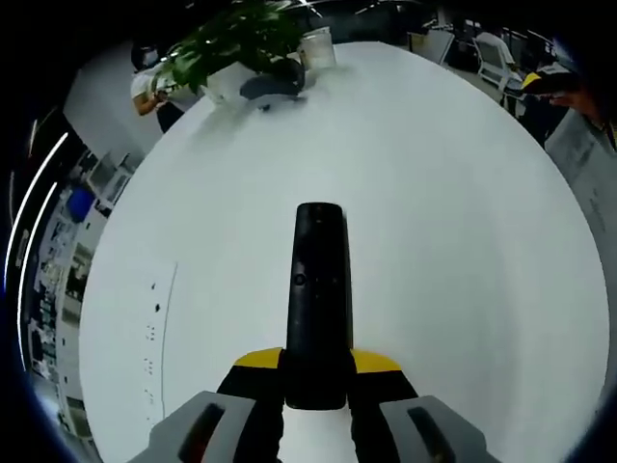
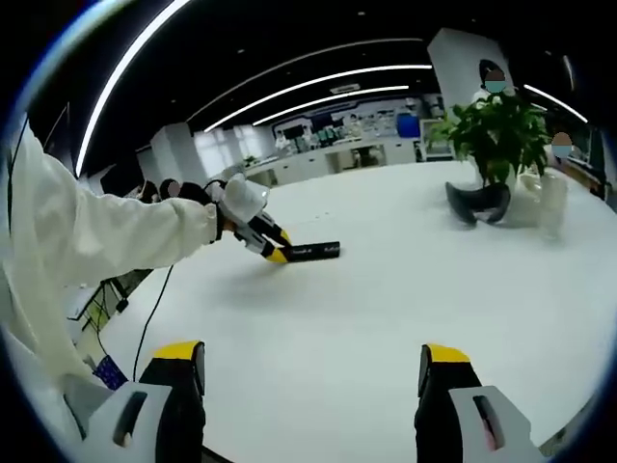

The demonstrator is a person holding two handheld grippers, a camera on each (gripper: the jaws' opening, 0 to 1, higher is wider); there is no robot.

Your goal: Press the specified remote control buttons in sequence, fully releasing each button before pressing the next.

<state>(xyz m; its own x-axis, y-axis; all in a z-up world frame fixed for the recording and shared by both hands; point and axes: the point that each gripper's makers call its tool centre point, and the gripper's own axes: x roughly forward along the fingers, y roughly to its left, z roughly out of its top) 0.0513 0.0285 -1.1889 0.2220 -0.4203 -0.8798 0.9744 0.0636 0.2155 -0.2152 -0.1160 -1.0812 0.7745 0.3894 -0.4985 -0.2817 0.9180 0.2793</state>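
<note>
A long black remote control points away from me over the white table, its near end clamped between the yellow-tipped jaws of my left gripper. In the right gripper view that same remote is held out level above the table by the left gripper, with a white sleeve behind it. My right gripper stands wide open near the table's front edge, well short of the remote, with nothing between its jaws.
A potted green plant with a dark rounded object beside it stands at the table's far side; both also appear as the plant and dark object. Office desks and chairs lie beyond.
</note>
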